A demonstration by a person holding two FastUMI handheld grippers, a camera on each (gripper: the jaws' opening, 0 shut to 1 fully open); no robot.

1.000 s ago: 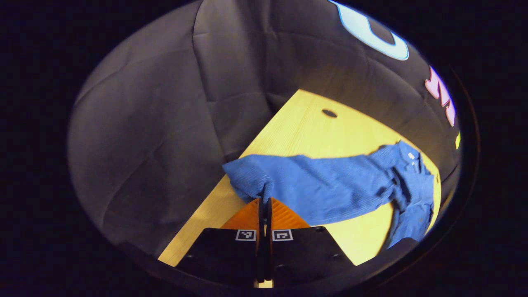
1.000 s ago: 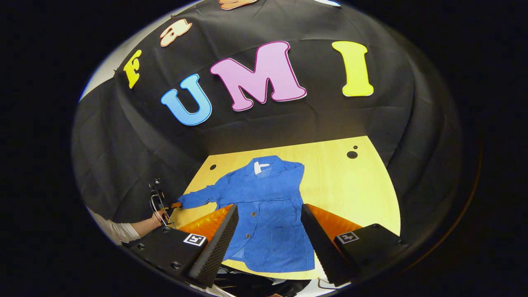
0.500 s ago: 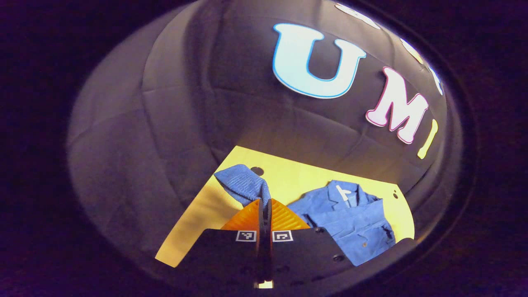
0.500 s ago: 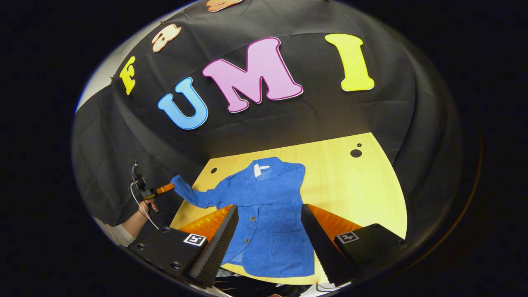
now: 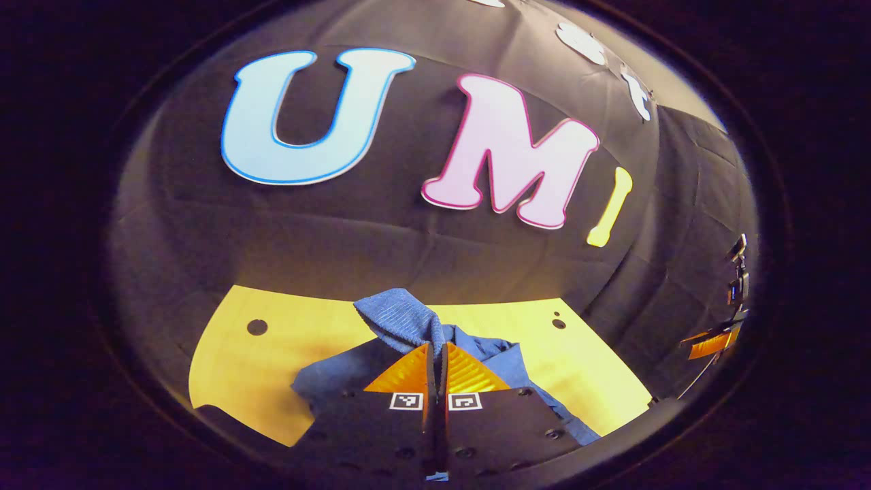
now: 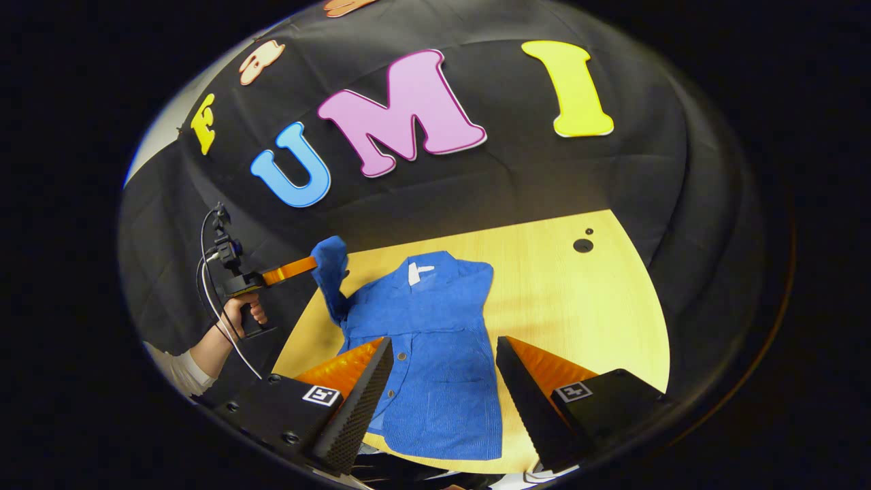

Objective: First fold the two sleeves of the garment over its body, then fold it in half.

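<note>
Right gripper view: left gripper [image 6: 309, 265] pinches the jacket's sleeve [image 6: 331, 272] aloft; right gripper [image 6: 444, 354] gapes above the jacket [image 6: 429, 340].

jackets: 1 [image 6: 435, 354] | tables: 1 [image 6: 578, 306] | grippers: 2 [image 5: 435, 350] [image 6: 442, 354] | hands: 1 [image 6: 241, 313]

A blue buttoned jacket [image 6: 435, 361] lies flat, collar far, on the table; its left sleeve [image 6: 331, 272] is raised off the wood.
</note>
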